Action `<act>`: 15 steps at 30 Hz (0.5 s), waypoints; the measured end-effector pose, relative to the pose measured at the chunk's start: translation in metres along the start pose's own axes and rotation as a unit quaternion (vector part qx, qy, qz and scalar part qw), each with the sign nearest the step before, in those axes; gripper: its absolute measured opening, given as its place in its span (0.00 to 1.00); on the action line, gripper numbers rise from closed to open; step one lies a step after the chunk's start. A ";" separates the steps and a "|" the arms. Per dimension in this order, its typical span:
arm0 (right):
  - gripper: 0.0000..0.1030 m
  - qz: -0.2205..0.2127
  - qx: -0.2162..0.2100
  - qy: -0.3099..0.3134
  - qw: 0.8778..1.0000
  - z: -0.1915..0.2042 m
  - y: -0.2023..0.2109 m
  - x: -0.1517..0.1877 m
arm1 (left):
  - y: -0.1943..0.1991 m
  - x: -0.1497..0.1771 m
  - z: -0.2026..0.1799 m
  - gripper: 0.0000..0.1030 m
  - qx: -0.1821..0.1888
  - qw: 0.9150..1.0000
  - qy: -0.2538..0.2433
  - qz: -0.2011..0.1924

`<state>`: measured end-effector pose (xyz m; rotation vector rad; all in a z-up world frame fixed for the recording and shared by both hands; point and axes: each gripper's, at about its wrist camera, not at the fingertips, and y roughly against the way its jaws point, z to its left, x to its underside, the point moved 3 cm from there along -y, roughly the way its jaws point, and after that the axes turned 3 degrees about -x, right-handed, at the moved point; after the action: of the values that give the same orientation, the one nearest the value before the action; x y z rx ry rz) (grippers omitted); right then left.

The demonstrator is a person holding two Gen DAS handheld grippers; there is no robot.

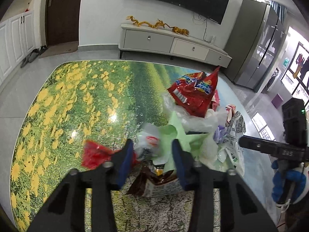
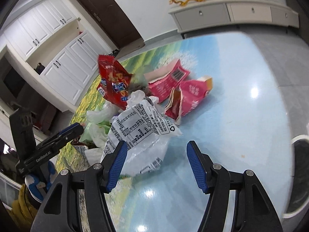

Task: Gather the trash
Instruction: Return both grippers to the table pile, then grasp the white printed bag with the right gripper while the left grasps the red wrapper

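Both grippers hover over the table's (image 2: 241, 73) trash heap, the left gripper (image 1: 152, 155) and right gripper (image 2: 156, 157) each spread wide, holding nothing.

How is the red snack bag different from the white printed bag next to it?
The red snack bag is glossy red with colourful lettering and stands propped up on the pile; the white printed bag is pale with black text and lies lower, nearer the right tool. Both are crumpled, empty-looking wrappers on the table.
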<state>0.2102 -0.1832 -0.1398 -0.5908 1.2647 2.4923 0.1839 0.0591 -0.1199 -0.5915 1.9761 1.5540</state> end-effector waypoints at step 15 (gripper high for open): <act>0.02 -0.013 -0.042 0.020 0.999 0.018 0.018 0.013 | 0.033 0.010 0.028 0.16 -0.007 0.999 0.036 -0.023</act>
<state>0.1870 -0.1777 -0.1242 -0.6773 1.1619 2.5343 0.1595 0.0941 -0.1079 -0.7026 1.9907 1.5397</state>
